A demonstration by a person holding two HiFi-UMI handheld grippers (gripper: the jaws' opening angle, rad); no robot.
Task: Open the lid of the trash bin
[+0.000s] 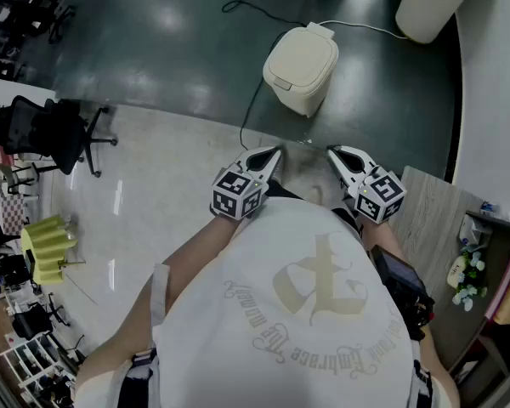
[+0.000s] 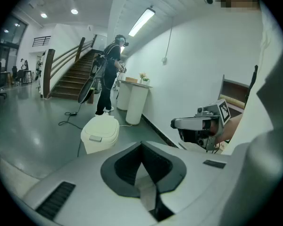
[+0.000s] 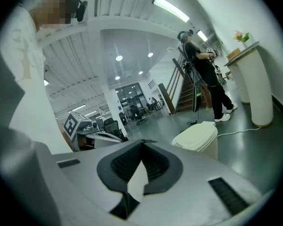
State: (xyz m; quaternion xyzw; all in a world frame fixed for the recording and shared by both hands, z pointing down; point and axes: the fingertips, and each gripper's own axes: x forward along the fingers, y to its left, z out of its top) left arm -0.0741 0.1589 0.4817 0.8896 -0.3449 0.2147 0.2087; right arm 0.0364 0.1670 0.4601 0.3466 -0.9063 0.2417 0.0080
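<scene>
The cream trash bin [image 1: 302,68] stands on the dark floor ahead of me with its lid down; a small push tab shows on its front edge. It also appears in the left gripper view [image 2: 100,133] and the right gripper view [image 3: 196,138]. My left gripper [image 1: 276,150] and right gripper [image 1: 331,150] are held side by side close to my chest, well short of the bin and pointing toward it. Both have their jaws together with nothing between them. The left gripper's [image 2: 141,145] and the right gripper's [image 3: 141,142] black pads meet at the tip.
A black cable [image 1: 253,100] runs across the floor beside the bin. A white cylindrical stand [image 1: 429,5] rises at the far right by the curved wall. A wooden table [image 1: 433,219] is at my right, an office chair [image 1: 55,130] at my left. A person [image 2: 108,74] stands near the stairs.
</scene>
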